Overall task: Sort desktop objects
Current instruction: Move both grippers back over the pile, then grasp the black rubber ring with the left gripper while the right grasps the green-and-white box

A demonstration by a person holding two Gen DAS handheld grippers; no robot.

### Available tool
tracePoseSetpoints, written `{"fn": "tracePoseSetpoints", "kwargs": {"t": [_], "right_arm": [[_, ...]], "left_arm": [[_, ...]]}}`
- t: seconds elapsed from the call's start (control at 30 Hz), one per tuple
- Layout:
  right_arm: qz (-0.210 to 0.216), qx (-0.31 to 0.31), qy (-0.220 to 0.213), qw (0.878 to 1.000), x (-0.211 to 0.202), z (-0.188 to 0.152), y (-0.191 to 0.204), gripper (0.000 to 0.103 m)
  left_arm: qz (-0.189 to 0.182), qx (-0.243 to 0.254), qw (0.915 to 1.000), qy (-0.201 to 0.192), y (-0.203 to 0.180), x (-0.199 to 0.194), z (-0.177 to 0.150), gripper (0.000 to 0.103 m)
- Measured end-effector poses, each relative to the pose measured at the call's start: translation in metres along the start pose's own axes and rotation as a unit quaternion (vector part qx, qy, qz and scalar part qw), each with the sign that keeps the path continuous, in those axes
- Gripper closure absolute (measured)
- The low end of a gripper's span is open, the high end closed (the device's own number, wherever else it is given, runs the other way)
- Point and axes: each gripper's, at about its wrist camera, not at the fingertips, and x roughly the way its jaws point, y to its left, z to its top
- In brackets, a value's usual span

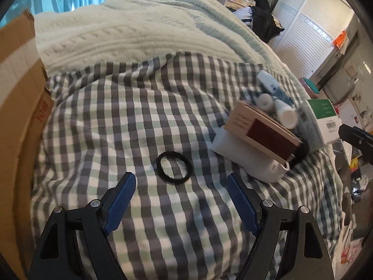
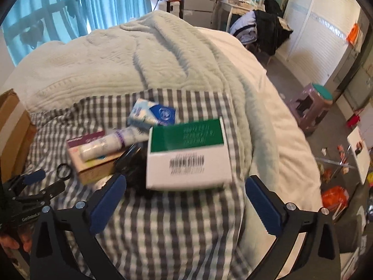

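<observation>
A black ring (image 1: 174,167) lies flat on the checked cloth (image 1: 139,121), just ahead of my open, empty left gripper (image 1: 181,182); it also shows in the right wrist view (image 2: 63,170). A heap of objects lies to its right: a tan and maroon box (image 1: 263,130), white tubes (image 1: 283,113), and a green and white box (image 2: 188,154). My right gripper (image 2: 185,187) is open and empty, just short of the green and white box. A blue and white pack (image 2: 152,114) and a white tube (image 2: 107,143) lie behind it.
A cardboard box (image 1: 18,107) stands at the left edge. A pale green blanket (image 2: 151,56) covers the bed behind the cloth. A white container (image 1: 247,158) lies under the tan box. The bed drops off at the right to a floor with a stool (image 2: 312,105) and clutter.
</observation>
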Motion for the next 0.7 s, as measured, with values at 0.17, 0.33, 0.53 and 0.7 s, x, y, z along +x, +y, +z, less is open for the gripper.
{"fn": "tracePoseSetpoints", "kwargs": {"t": [0.17, 0.33, 0.53, 0.7], "right_arm": [[-0.022, -0.034, 0.008, 0.999, 0.023, 0.006, 0.008, 0.0], [-0.047, -0.059, 0.033, 0.997, 0.051, 0.006, 0.01, 0.0], [-0.03, -0.027, 0.049, 0.998, 0.061, 0.003, -0.008, 0.001], [-0.006, -0.022, 0.057, 0.998, 0.058, 0.001, -0.011, 0.009]], "left_arm": [[0.004, -0.006, 1.0, -0.002, 0.006, 0.019, 0.004, 0.02], [0.03, 0.022, 0.9993, -0.008, 0.005, 0.031, 0.005, 0.02], [0.038, 0.054, 0.9977, 0.015, 0.003, 0.031, 0.005, 0.055], [0.009, 0.03, 0.9992, 0.025, 0.014, 0.027, 0.011, 0.09]]}}
